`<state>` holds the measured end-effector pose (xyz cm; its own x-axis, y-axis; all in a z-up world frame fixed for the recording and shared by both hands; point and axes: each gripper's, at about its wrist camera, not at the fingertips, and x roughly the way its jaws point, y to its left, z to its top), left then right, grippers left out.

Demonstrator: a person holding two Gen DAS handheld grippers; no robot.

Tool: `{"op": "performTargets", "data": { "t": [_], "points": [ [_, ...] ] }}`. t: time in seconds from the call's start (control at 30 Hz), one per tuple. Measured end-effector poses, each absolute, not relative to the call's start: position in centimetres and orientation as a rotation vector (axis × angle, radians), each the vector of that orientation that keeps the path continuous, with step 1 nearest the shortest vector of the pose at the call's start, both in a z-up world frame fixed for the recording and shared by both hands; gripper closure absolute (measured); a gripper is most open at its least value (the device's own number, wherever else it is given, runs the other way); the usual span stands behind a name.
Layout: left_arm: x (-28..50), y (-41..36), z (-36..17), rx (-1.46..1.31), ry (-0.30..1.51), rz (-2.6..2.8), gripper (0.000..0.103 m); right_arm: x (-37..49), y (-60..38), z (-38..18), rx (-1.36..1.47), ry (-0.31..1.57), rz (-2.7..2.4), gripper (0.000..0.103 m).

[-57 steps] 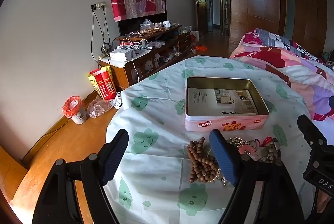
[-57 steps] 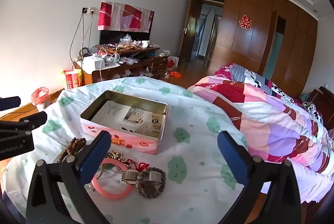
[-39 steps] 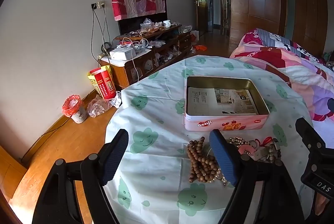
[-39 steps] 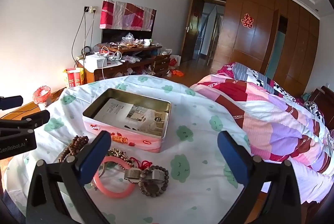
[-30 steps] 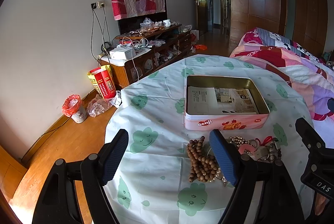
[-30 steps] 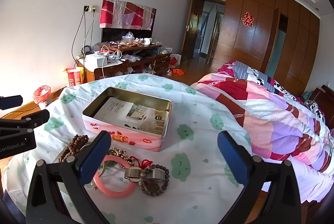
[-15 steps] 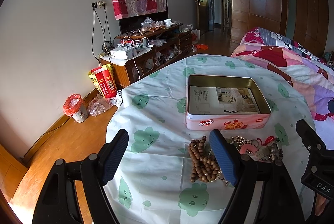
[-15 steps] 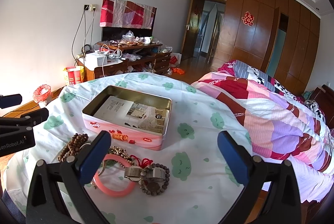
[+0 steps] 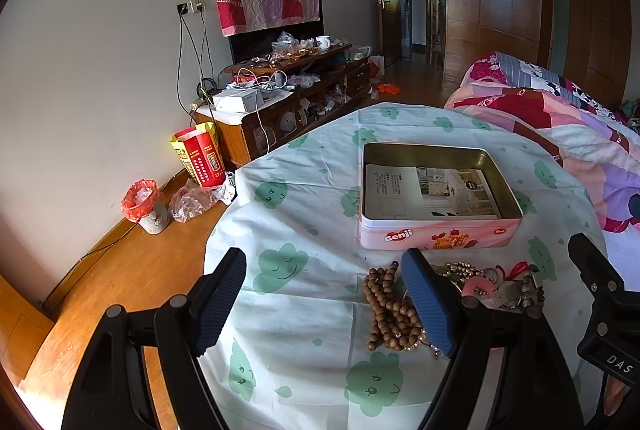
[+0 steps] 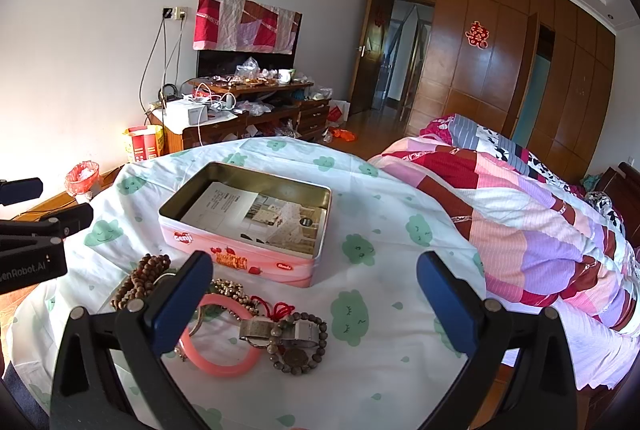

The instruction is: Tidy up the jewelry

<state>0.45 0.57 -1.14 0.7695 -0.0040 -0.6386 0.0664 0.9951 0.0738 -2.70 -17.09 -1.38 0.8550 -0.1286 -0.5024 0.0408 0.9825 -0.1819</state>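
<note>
An open pink tin with a printed leaflet inside stands on the round table. In front of it lies a jewelry pile: a brown wooden bead strand, a pink bangle, a dark bead bracelet, a metal watch, a red cord and pale beads. My left gripper hovers open, left of the pile. Just short of the pile, my right gripper is open too, its left finger above the bangle. Neither holds anything.
The table wears a white cloth with green cloud faces. A bed with a patchwork quilt presses against the right side. A cluttered TV cabinet, a red bag and a small bin stand along the wall.
Both cameras have crept slightly; the tin and jewelry sit marginally lower in the right wrist view. Nothing was taken hold of, and both grippers stayed open.
</note>
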Motion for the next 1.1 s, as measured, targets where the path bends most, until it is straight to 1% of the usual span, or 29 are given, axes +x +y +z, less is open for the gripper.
{"op": "performTargets", "data": {
  "t": [0.73, 1.1],
  "points": [
    [0.7, 0.7, -1.4, 0.095, 0.698, -0.036, 0.023, -2.7, -17.0, -1.6, -0.170, 0.544, -0.088, 0.000],
    [0.9, 0.8, -2.3, 0.103, 0.709, -0.033, 0.023, -3.0, -16.6, -2.7, -0.164, 0.551, -0.081, 0.000]
  ]
}}
